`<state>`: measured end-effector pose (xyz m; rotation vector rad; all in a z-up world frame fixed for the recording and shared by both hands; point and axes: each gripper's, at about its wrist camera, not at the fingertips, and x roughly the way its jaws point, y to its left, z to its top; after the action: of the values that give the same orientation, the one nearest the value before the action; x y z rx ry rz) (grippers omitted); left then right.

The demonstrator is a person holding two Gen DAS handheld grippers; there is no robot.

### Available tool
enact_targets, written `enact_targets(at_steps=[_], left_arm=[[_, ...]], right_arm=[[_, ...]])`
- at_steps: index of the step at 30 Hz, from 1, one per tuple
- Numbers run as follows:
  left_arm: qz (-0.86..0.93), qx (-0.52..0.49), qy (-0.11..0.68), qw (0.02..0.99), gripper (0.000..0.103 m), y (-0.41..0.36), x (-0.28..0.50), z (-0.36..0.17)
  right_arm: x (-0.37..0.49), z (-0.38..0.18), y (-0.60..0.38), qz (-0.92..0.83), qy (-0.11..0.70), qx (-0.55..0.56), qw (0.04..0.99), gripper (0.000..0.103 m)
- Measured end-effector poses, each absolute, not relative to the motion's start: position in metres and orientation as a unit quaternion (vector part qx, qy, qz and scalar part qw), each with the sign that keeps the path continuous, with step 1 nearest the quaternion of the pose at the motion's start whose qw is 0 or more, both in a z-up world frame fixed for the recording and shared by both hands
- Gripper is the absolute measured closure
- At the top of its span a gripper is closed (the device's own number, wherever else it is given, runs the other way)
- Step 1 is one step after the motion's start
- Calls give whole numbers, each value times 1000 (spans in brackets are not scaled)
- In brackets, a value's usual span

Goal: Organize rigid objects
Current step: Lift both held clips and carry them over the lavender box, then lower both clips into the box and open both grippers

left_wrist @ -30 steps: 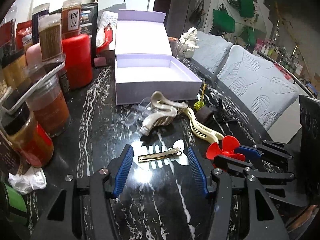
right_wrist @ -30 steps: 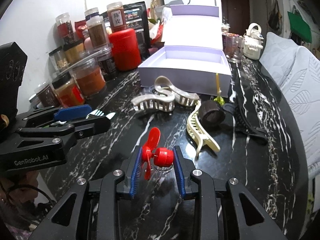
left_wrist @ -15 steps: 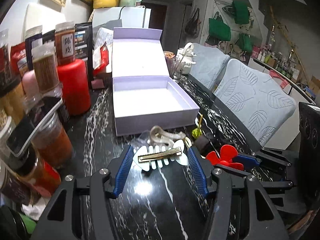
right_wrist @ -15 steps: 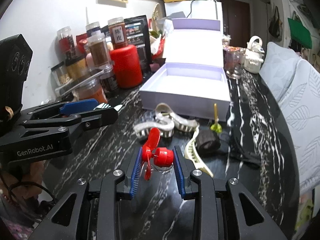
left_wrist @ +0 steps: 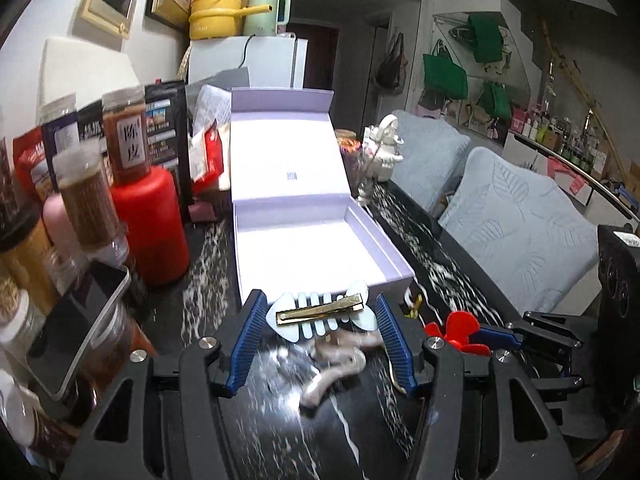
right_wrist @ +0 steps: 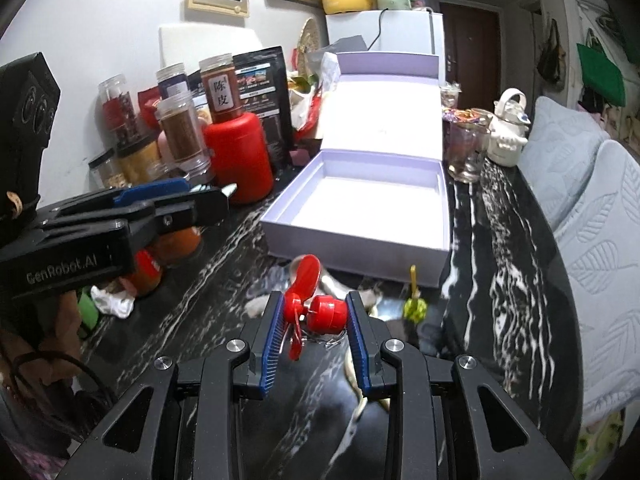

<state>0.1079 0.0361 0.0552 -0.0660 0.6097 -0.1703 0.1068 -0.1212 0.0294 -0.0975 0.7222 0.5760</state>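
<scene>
A black marble-patterned table (right_wrist: 500,264) with white veins fills the room's foreground, with pale grey leaf-embossed chair backs (left_wrist: 516,220) along its right edge. In the middle of the table sits an open lilac box (right_wrist: 400,264), its lid (right_wrist: 384,116) standing up behind the empty tray. To the box's left stands a red canister (right_wrist: 240,156), with spice jars (right_wrist: 182,132) and dark snack bags (right_wrist: 262,80) crowded around it against the wall. A white teapot figure (right_wrist: 508,128) and a glass jar (right_wrist: 466,148) stand near the box's far right corner.

The left gripper (left_wrist: 322,316), raised above the table just before the box's near edge, is clamped on a white fishbone hair clip (left_wrist: 320,314) with a gold bar across it, the clip spanning the blue pads crosswise. The right gripper (right_wrist: 316,316), held beside it and also off the table, is clamped on a small red toy fan (right_wrist: 314,304), blades toward the left pad, hub against the right.

Below them on the table lie blurred cream claw clips (left_wrist: 340,364) and a small yellow-green hair pin (right_wrist: 414,300).
</scene>
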Motion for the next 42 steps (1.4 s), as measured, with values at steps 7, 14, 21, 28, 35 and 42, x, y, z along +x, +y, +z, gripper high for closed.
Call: enact_targets(at_steps=[7, 14, 21, 28, 35, 42], left_arm=[[-80, -26, 283, 955, 47, 39, 137, 69], [-80, -29, 268, 960, 47, 45, 160, 79], [-69, -19, 255, 964, 47, 51, 185, 88], [-64, -20, 253, 965, 47, 59, 212, 91], [-57, -11, 242, 969, 47, 63, 242, 96], [-56, -4, 237, 970, 47, 62, 277, 99]], right_arm=[[137, 45, -121, 277, 334, -56, 899, 73], [165, 63, -115, 274, 319, -67, 905, 73], [190, 78, -109, 278, 303, -73, 909, 73], [222, 87, -103, 271, 292, -74, 914, 73], [251, 90, -100, 259, 283, -80, 920, 73], [280, 92, -95, 255, 275, -80, 924, 73]])
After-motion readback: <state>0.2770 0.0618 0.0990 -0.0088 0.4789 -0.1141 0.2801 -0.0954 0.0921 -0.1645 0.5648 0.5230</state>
